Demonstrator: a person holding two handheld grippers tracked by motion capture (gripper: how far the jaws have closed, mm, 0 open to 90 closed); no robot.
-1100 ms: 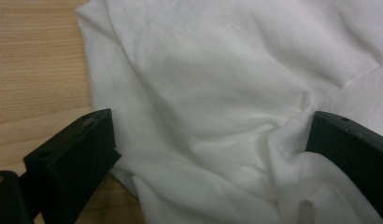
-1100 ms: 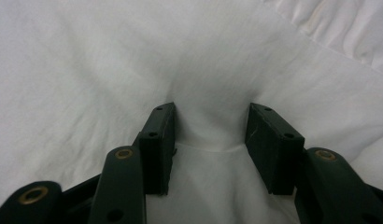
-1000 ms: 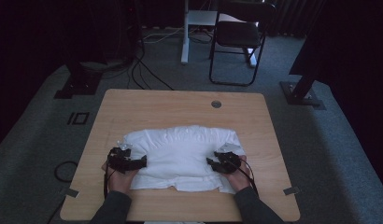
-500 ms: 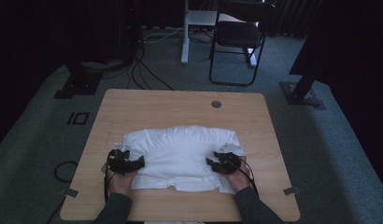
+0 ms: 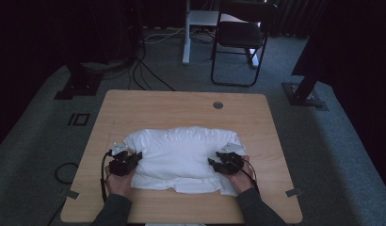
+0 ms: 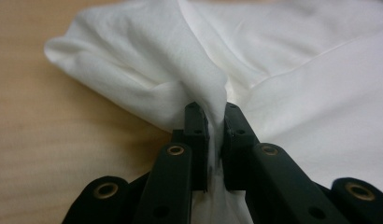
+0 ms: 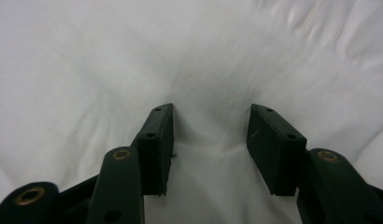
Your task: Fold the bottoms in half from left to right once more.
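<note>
Left gripper view shows the big change: the left tongs (image 6: 212, 122) have just been closing, and now the two black jaws pinch a bunched ridge of the soft white cloth shirt (image 6: 147, 60) tight between them. A second ago, in the high view, those jaws stood wide at the same left edge of the shirt, so this is a fresh grab. I think it means the left side is ready to be lifted or folded over, while the right side is not ready yet. The right tongs (image 7: 211, 135) stand about half open, with a soft hump of white cloth rising between the jaws, but the pads do not squeeze it, so they hold nothing. The shirt lies rumpled on the near half of the light wooden counter (image 5: 181, 106), with the left tongs (image 5: 134, 157) at its left edge and the right tongs (image 5: 213, 161) at its right edge. From high up you can see both hands, the whole shirt and a small round hole (image 5: 218, 105) at the far side of the counter, but the jaws look too small there to tell a grip. The two gripper views show that part up close: pinched cloth on the left, a gap on the right.
</note>
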